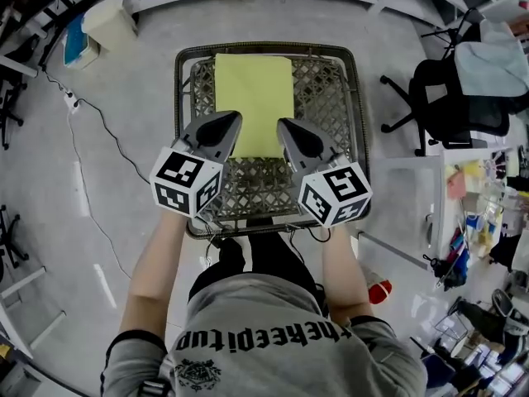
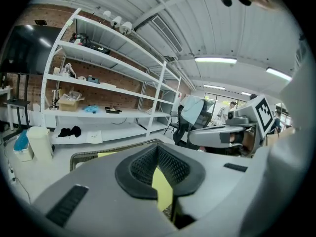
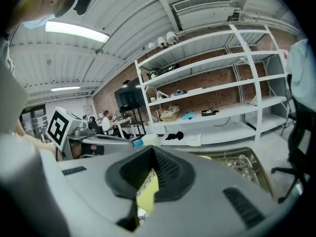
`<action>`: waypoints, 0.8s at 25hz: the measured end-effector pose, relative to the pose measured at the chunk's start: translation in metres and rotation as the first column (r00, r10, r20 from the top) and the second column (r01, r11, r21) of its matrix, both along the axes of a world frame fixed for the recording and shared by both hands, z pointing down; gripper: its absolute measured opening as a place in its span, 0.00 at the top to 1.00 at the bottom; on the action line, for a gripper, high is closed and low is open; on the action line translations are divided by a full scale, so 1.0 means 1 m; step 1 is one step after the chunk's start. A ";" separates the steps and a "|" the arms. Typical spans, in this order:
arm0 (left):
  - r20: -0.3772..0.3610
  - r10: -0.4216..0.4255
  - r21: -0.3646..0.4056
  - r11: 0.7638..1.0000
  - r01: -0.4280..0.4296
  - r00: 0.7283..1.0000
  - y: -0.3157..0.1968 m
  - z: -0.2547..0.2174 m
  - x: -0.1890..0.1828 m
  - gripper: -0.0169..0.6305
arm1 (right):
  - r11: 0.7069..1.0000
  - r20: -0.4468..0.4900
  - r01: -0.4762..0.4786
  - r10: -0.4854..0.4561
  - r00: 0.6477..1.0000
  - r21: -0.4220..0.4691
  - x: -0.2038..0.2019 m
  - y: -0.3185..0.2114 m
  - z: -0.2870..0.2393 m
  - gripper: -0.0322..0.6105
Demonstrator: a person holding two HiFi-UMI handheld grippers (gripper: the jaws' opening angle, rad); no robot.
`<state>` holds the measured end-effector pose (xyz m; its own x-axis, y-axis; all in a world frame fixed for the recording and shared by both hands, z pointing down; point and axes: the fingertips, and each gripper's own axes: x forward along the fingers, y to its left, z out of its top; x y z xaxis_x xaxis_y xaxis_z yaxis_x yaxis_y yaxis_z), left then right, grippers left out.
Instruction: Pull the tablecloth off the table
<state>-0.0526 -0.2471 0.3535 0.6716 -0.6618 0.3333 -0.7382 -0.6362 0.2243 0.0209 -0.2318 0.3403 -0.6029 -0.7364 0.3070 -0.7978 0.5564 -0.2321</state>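
Observation:
A yellow tablecloth [image 1: 254, 89] lies flat on the square wicker table [image 1: 326, 89]. In the head view my left gripper [image 1: 234, 118] sits over the cloth's near left edge and my right gripper [image 1: 283, 124] over its near right edge. In the left gripper view the gripper [image 2: 158, 149] is shut, with a strip of tablecloth [image 2: 162, 189] between its pads. The right gripper view shows that gripper [image 3: 150, 149] shut likewise on a fold of tablecloth [image 3: 148, 194]. The cloth's near corners are hidden under the grippers.
A black office chair [image 1: 450, 98] stands to the table's right. Beside it is a cluttered white bench [image 1: 479, 213]. A white bin [image 1: 109, 23] and a floor cable [image 1: 91, 131] lie to the left. White shelving [image 2: 98, 83] runs behind the table.

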 end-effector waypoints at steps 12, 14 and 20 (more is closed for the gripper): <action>-0.066 0.102 0.108 0.990 -0.095 0.993 0.079 -0.051 0.006 0.95 | 0.994 0.010 -0.017 0.016 1.000 0.111 -0.016 0.075 -0.046 0.93; -0.074 0.114 0.120 0.987 -0.105 0.991 0.090 -0.057 0.004 0.95 | 0.992 0.015 -0.023 0.021 1.000 0.122 -0.019 0.087 -0.051 0.93; -0.076 0.145 0.162 0.978 -0.131 0.987 0.121 -0.072 -0.005 0.95 | 0.988 0.031 -0.026 0.022 0.999 0.149 -0.034 0.121 -0.063 0.93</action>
<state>-0.0579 -0.1262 0.2811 0.7817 -0.6002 0.1693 -0.6231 -0.7626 0.1736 -0.0127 -0.1107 0.2775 -0.5918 -0.7870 0.1747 -0.8053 0.5675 -0.1715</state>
